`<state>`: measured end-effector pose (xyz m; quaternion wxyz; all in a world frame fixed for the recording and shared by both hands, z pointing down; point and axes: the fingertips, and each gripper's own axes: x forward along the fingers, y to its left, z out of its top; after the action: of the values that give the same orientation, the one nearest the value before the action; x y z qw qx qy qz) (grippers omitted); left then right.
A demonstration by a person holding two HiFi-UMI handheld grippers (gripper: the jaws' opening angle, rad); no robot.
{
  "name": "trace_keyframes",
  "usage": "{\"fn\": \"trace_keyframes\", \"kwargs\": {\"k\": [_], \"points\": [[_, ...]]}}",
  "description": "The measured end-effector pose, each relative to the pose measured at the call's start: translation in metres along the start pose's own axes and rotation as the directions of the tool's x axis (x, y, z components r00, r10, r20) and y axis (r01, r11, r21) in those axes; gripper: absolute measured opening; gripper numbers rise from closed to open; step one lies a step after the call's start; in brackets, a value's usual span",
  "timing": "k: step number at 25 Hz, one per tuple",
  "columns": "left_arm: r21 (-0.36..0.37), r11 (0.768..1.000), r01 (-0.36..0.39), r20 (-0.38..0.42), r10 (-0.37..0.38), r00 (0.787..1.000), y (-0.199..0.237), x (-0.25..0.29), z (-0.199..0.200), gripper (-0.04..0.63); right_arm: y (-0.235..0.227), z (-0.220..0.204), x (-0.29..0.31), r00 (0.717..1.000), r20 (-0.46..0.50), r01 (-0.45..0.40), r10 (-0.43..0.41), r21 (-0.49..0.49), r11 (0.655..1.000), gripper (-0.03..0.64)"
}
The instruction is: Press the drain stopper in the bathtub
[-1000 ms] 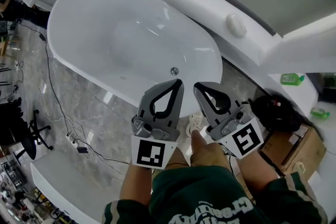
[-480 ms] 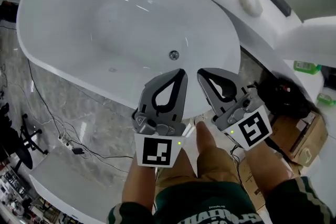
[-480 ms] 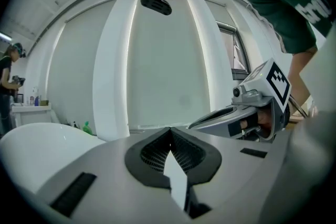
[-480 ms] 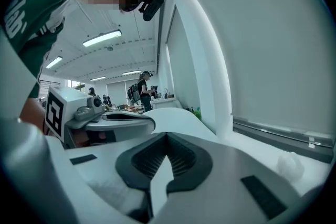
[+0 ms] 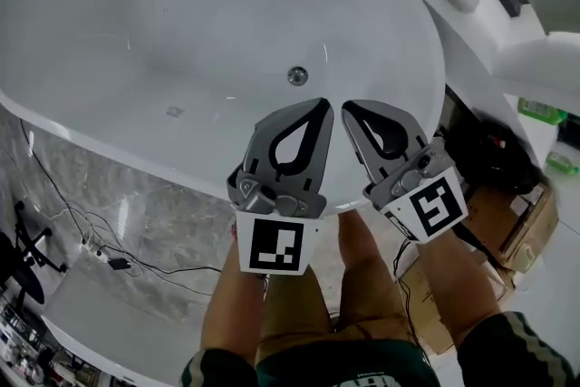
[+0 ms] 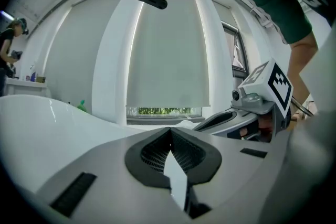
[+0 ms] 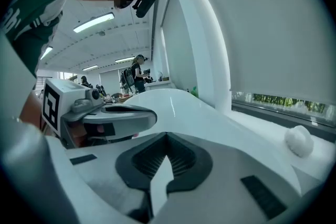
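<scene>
Your left tongs (image 5: 319, 107) and right tongs (image 5: 350, 108) are both closed tight with nothing between them. They sit side by side, reaching over the near rim of the tub (image 5: 109, 41). Just beyond their tips, the stopper (image 5: 297, 75) sits in the tub floor, untouched.

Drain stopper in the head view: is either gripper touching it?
No, the drain stopper lies bare on the tub floor, clear of the tips of the left gripper and right gripper.
</scene>
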<state>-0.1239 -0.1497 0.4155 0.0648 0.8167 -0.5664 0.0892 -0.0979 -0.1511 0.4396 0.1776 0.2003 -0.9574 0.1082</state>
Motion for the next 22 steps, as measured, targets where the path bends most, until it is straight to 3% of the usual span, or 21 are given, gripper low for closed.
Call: {"fn": "trace_keyframes", "kwargs": {"k": [8,16,22], "points": [[-0.02,0.999,0.044,-0.051,-0.045,0.998,0.007,0.016,-0.059,0.009,-0.012,-0.059,0.038,0.999,-0.039,0.02,-0.019,0.039,0.999,0.011],[-0.09,0.996,0.03,-0.105,-0.039,0.994,0.004,0.034,-0.116,0.009,-0.034,-0.135,0.068,0.991,-0.128,-0.026,0.028,0.02,0.999,0.011],[-0.098,0.995,0.006,-0.17,-0.022,0.985,0.007,0.049,-0.158,0.009,-0.048,-0.186,0.099,0.98,-0.187,-0.056,0.063,0.041,0.998,0.011]]}}
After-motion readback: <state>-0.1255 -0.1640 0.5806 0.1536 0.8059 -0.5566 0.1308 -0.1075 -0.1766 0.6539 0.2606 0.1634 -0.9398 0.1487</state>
